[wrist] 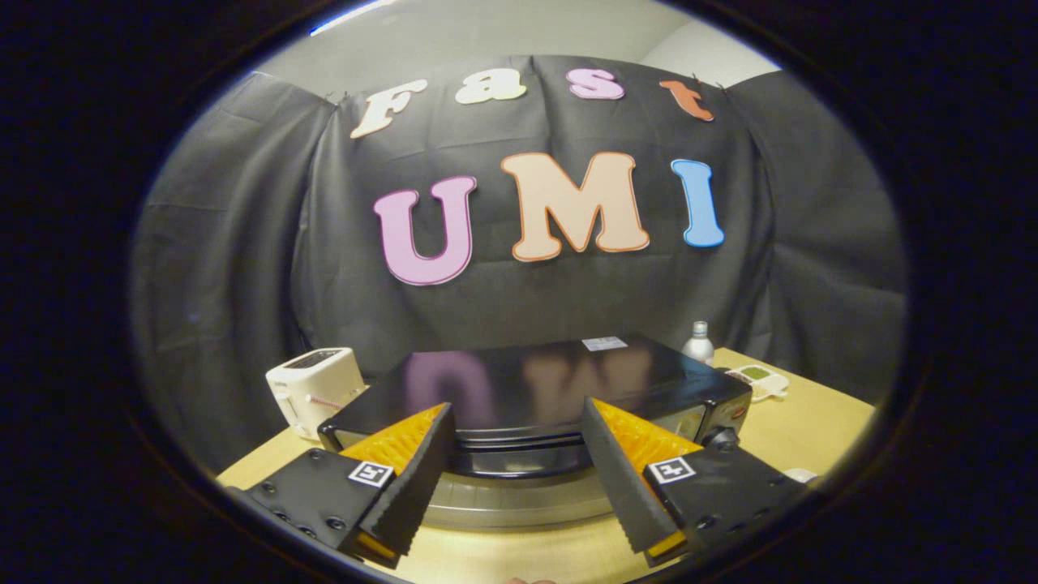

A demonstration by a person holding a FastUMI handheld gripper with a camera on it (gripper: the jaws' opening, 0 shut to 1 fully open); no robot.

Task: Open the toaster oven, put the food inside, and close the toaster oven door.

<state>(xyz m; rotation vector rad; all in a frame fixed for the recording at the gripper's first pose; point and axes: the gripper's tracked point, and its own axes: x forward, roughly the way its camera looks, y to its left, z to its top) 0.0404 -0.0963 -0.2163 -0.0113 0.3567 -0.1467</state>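
A black toaster oven [551,385] with a glossy top stands on the wooden table [803,430], just ahead of the fingers. Its door looks shut, with a dark handle bar [519,462] along the upper front and a silvery strip below it. Knobs [722,438] sit at the oven's right front. My gripper [515,478] is open, its two fingers spread wide on either side of the handle bar, tips slightly below it and touching nothing. A small white dish with green food [758,377] lies to the right of the oven.
A white pop-up toaster [315,389] stands left of the oven near the table's back edge. A small silver-capped bottle [698,341] stands behind the oven's right corner. A white scrap [799,474] lies by the right finger. Black cloth walls the back.
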